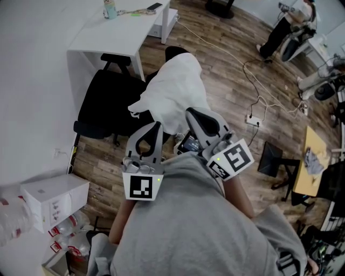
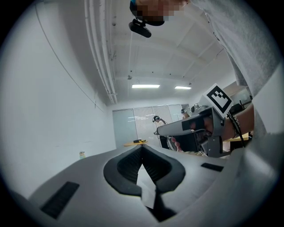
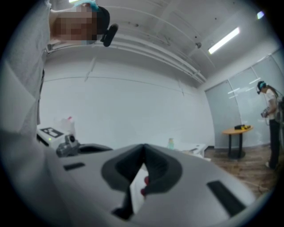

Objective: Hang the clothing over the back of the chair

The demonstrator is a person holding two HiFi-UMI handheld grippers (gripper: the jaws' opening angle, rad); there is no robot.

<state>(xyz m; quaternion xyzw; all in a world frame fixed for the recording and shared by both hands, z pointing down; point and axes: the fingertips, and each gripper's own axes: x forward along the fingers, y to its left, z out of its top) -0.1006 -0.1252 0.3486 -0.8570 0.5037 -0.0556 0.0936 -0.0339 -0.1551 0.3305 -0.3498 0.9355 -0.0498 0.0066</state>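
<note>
Apparently left gripper (image 1: 158,125) and right gripper (image 1: 189,111) are pressing jaws fully together; crumpled white clothing (image 1: 172,89) is hiding most of the chair (image 1: 176,52)

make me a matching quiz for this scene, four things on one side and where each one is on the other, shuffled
Things:
1 white clothing
2 black chair
3 bottle
4 power strip

Places:
a on top of the white desk
b clamped in the left hand-held gripper and the right hand-held gripper
c standing in front of the white desk
d lying on the wood floor, off to the right

Pairs: 1-b, 2-c, 3-a, 4-d
</note>
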